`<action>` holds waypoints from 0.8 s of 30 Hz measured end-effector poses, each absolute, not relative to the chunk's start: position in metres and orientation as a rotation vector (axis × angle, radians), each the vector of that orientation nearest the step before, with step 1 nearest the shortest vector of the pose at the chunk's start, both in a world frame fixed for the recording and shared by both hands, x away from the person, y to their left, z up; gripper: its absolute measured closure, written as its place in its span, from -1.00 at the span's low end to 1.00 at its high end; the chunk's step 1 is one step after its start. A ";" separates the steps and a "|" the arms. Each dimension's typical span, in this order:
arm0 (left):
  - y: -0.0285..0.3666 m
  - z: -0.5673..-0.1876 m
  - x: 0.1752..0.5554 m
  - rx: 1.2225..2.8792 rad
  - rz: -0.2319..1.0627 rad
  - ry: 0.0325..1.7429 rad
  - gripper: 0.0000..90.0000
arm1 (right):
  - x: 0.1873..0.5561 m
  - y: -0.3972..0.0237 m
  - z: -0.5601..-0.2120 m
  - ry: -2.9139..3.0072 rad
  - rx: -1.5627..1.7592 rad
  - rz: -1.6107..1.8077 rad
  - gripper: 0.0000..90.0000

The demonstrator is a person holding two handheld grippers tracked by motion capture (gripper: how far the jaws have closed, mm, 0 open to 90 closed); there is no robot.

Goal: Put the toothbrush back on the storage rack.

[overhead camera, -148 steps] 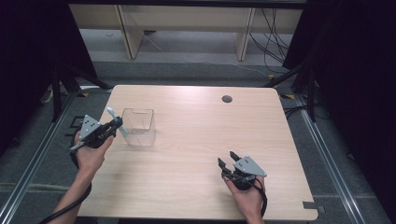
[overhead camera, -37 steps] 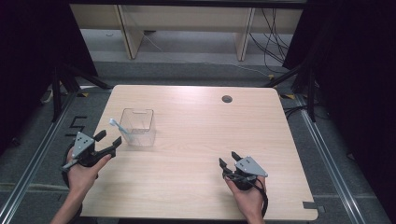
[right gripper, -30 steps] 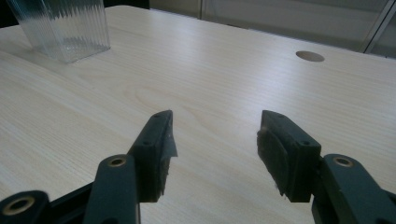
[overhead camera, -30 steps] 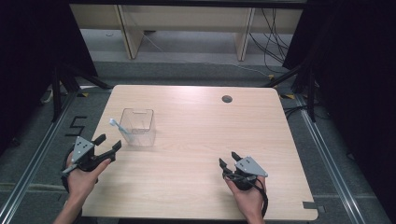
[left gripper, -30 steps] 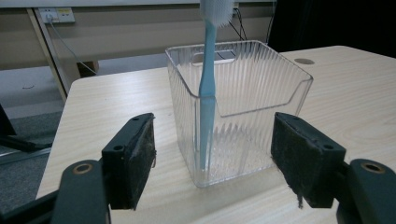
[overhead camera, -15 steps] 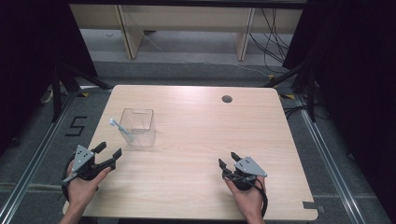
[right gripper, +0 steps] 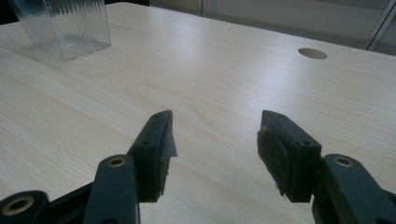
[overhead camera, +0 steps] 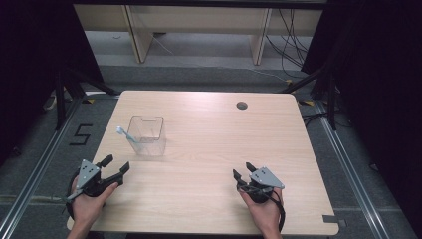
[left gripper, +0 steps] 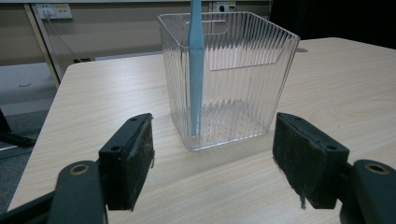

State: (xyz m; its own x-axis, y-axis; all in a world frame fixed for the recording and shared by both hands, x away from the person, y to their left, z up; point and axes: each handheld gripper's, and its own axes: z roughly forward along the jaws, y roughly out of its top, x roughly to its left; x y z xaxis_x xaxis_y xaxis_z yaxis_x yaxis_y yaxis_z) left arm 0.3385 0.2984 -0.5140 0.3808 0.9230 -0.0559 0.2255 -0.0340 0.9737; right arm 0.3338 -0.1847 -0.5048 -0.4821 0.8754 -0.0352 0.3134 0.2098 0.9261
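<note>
Blue toothbrush (left gripper: 195,70) stands in clear ribbed bin (left gripper: 243,84); both tools gape.

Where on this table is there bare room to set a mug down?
Most of the table is bare: the wide stretch between the clear bin and the cable hole, and the middle between the left gripper and right gripper. Only the bin's corner, holding a toothbrush, is taken.

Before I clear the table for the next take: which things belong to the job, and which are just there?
Job: clear bin; blue toothbrush standing in it; both open hand-held grippers.
Just there: table; its cable hole; floor marker "5".
</note>
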 end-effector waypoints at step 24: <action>0.300 -0.525 0.335 1.535 0.797 1.078 -0.38 | 0.334 -0.182 -0.507 1.931 1.093 1.246 0.01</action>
State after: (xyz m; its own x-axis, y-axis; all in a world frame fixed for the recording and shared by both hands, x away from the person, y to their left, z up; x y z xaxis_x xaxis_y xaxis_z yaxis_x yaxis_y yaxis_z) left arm 0.3346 0.3002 -0.5247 0.3724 0.9270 -0.0449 0.2288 -0.0449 0.9724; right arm 0.3341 -0.1825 -0.5074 -0.4901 0.8707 -0.0423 0.3202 0.2249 0.9203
